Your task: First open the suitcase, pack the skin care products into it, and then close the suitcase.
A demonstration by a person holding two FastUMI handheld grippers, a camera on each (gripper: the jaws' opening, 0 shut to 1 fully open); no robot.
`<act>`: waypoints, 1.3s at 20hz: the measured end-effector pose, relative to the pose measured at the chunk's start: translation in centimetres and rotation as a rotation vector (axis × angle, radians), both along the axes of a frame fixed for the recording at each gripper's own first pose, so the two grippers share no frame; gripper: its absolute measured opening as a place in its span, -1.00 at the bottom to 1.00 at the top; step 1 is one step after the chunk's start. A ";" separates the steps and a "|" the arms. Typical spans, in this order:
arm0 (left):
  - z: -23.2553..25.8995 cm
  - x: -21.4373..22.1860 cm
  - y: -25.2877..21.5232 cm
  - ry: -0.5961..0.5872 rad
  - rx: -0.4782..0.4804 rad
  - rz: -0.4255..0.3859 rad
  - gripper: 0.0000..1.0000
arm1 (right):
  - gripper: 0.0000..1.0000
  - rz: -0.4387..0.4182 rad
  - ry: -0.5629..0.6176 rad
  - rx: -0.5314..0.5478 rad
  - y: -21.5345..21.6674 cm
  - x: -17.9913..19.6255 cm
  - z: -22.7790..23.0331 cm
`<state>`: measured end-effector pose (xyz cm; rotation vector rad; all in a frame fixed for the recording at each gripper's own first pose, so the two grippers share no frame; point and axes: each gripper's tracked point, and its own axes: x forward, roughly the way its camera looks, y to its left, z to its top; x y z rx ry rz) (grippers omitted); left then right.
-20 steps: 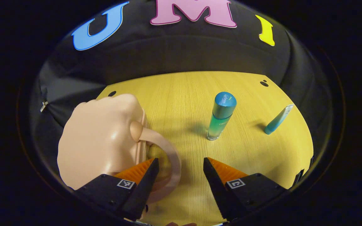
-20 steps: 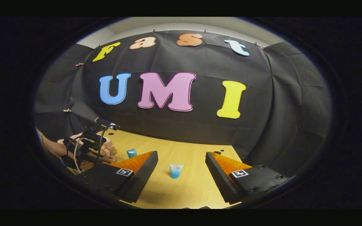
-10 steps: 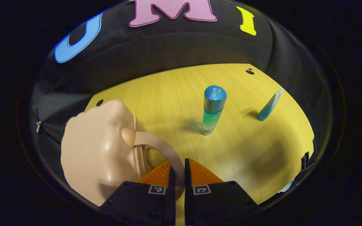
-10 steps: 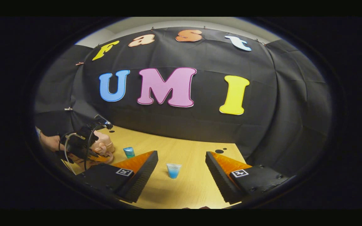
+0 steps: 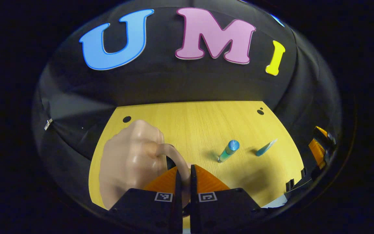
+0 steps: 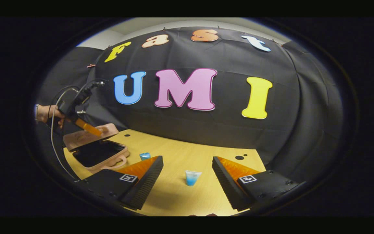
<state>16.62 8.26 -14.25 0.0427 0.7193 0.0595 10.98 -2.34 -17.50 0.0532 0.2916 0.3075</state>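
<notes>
Lid handle (image 5: 177, 159) sits clamped between the left gripper (image 5: 184, 172) fingers, suitcase (image 6: 101, 156) half open. Right gripper (image 6: 187, 169) hangs spread apart, tube (image 6: 192, 177) just ahead. If the thin handle slips, the lid could slam shut.

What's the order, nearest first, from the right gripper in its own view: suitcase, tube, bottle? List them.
1. Tube: straight ahead, between the right gripper's fingers.
2. Bottle: farther back, to the left, partly behind a finger.
3. Suitcase: far left, lid raised.
</notes>
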 end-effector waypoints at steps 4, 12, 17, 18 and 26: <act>7.0 -2.4 9.6 -0.092 0.001 0.060 -0.72 | 0.93 -0.036 -0.011 0.020 2.6 0.1 1.9; 8.2 -8.0 34.6 -0.119 0.232 0.277 -0.75 | 0.93 -0.115 0.003 0.053 7.9 0.2 4.2; 0.6 -8.9 46.1 -0.016 0.135 0.401 -0.77 | 0.93 -0.135 0.060 -0.001 10.5 -0.6 3.7; -1.8 -9.1 47.3 0.010 0.109 0.414 -0.77 | 0.93 -0.140 0.076 -0.006 11.1 -0.7 3.5; -11.6 -7.0 51.8 0.154 0.048 0.471 -0.75 | 0.93 -0.202 0.156 0.043 14.1 -0.7 3.3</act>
